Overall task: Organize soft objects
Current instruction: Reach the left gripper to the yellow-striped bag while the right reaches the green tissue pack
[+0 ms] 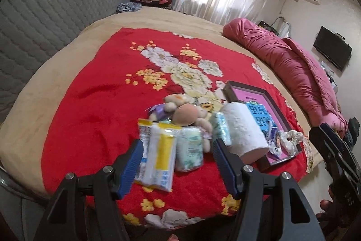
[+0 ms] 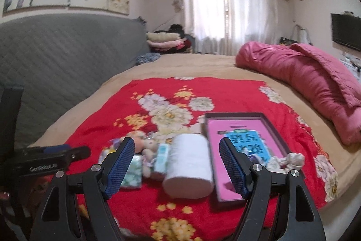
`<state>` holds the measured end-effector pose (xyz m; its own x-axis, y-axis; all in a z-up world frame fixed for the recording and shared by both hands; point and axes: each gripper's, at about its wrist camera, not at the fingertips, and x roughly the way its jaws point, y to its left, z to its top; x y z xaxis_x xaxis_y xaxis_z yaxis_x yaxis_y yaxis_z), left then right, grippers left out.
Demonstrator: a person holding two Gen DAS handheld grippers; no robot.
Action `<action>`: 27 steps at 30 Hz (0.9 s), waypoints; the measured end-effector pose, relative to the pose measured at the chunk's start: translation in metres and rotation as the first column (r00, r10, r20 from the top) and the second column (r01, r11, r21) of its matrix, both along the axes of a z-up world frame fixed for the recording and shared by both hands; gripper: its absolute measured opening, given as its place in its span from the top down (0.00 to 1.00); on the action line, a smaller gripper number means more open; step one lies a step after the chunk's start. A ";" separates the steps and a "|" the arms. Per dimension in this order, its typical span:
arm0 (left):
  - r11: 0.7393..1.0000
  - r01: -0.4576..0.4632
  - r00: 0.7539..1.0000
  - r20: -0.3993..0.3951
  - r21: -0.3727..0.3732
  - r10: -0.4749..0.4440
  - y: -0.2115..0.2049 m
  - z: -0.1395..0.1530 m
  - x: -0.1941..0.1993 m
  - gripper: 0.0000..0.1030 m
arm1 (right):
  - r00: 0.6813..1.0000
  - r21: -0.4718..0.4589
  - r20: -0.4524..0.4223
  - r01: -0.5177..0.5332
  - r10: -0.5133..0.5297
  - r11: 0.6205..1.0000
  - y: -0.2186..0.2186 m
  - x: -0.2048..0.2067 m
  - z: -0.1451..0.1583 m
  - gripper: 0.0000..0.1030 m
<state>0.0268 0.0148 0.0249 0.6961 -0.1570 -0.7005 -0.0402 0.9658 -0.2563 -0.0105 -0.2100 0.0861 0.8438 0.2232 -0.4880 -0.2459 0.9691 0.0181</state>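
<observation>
On a red flowered blanket lie a white paper roll, a yellow-and-white packet, small tissue packs and plush toys. A dark tray with a pink lining holds a blue packet and a white scrunchie. My left gripper is open, just in front of the packets. My right gripper is open in front of the paper roll, with the tray beyond its right finger. The right gripper also shows at the left view's right edge.
The blanket lies on a tan bed. A rolled pink quilt lies along the right side. A grey padded headboard stands on the left, folded clothes at the far corner, a curtained window behind.
</observation>
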 end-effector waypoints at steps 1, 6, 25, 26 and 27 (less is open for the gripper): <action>1.000 -0.004 1.000 -0.002 0.003 0.004 0.002 -0.001 -0.001 0.38 | 1.000 0.000 -0.007 -0.013 0.013 1.000 0.003 0.000 -0.001 0.24; 1.000 -0.021 0.999 -0.039 -0.009 0.021 0.011 -0.014 0.001 0.38 | 0.996 -0.028 -0.034 -0.086 0.085 0.996 0.029 -0.003 -0.010 0.24; 1.000 0.004 0.985 -0.174 -0.029 -0.009 0.011 -0.069 0.023 0.38 | 0.965 -0.024 -0.206 -0.172 0.164 0.985 0.050 0.017 -0.065 0.24; 1.000 0.004 0.983 -0.182 -0.029 -0.009 0.011 -0.072 0.025 0.38 | 0.963 -0.024 -0.212 -0.173 0.164 0.985 0.051 0.018 -0.068 0.24; 0.999 0.005 0.982 -0.187 -0.033 -0.011 0.011 -0.073 0.027 0.38 | 0.962 -0.025 -0.218 -0.176 0.167 0.984 0.052 0.019 -0.071 0.24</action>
